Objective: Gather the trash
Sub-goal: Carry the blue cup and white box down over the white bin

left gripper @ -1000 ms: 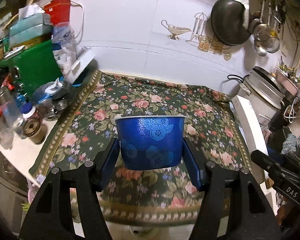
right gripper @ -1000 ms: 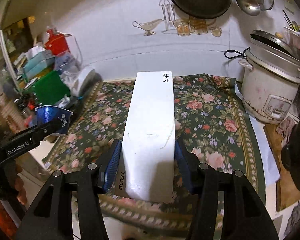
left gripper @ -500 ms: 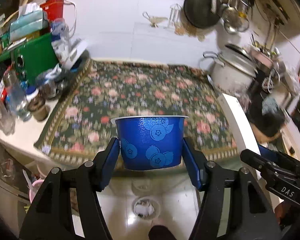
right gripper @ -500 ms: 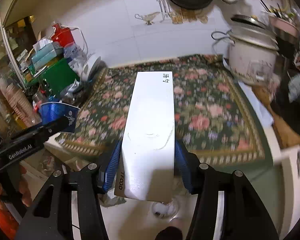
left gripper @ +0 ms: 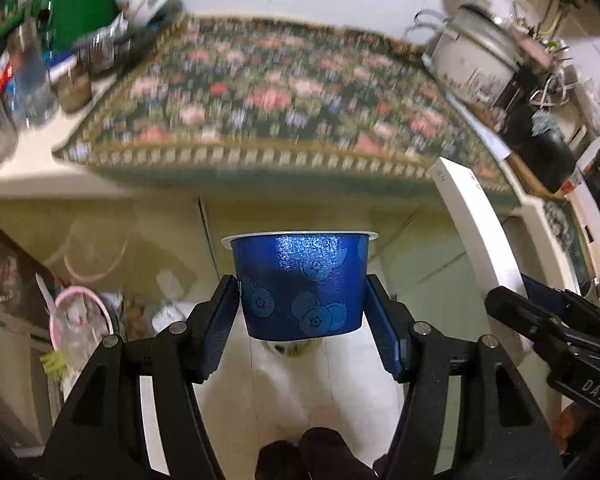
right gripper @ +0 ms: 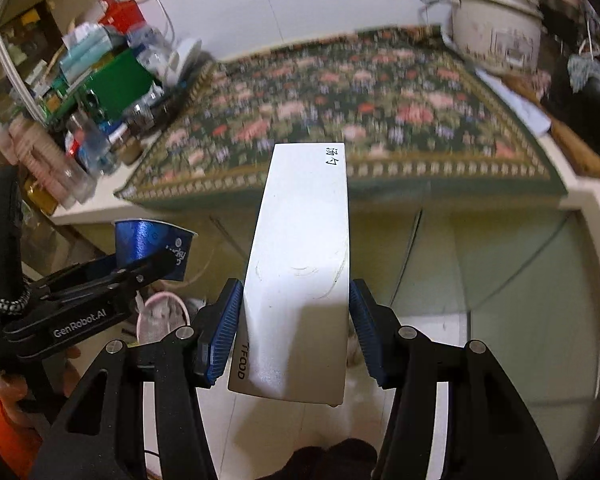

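1. Whereas both views a second ago looked across the floral cloth [left gripper: 284, 96] from above the counter, both grippers now hang past its front edge, over pale floor tiles [right gripper: 500, 360], and point more steeply down; the background is motion-blurred.
2. Left gripper [left gripper: 302, 320]: its blue pads pinch the lower wall of the blue blueberry-print cup [left gripper: 300, 284], held upright with its white rim on top, as before.
3. Right gripper [right gripper: 296, 332]: its fingers clamp the sides of the long white box [right gripper: 300, 264], which juts forward with its far end over the cloth's fringed border; this grip is likewise unchanged.
4. Edges and room: the counter front [left gripper: 100, 196] runs across both views; below it stand yellowish cabinet doors [right gripper: 380, 248]. Open floor lies beneath both loads.
5. Left view only: a pink-rimmed bin [left gripper: 82, 328] at lower left on the floor, and the white box edge-on at right.
6. Right view only: a hand [right gripper: 8, 392] holding the left gripper, the cup seen from the side, and the red and green clutter [right gripper: 112, 64] at the counter's left end.
7. Both views show the rice cooker [right gripper: 496, 28] at the counter's right end.
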`<action>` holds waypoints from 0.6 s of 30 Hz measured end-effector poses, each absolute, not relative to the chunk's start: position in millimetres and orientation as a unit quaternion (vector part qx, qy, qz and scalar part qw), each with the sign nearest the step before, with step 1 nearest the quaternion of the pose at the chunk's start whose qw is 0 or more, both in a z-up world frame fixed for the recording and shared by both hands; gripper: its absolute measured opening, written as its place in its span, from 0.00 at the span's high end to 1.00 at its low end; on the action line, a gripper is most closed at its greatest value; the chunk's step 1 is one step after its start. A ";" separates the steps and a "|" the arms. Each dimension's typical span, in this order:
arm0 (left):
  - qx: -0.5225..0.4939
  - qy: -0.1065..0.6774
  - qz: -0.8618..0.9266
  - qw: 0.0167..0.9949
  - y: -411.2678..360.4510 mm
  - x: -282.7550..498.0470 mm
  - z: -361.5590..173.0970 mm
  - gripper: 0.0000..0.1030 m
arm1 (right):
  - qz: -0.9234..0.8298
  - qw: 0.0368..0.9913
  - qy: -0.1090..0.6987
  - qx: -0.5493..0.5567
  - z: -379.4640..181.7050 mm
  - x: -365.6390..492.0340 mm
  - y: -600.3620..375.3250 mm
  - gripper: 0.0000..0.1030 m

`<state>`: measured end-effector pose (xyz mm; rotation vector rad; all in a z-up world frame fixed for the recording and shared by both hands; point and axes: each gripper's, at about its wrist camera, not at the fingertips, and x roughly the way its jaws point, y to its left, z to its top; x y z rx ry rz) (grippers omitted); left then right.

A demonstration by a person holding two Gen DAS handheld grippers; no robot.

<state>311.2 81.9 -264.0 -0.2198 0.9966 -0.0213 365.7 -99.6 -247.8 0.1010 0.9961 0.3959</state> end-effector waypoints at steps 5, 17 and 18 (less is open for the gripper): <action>-0.110 0.513 0.011 0.851 82.6 310.6 -331.6 0.40 | 0.192 0.834 0.515 0.049 -307.5 367.0 -100.8 0.51; -0.133 0.545 0.050 0.826 75.0 317.9 -494.0 0.40 | 0.185 0.770 0.610 0.018 -506.3 398.5 -118.5 0.51; -0.137 0.547 0.054 0.824 76.1 318.2 -504.9 0.40 | 0.187 0.763 0.618 0.015 -525.4 402.7 -117.7 0.51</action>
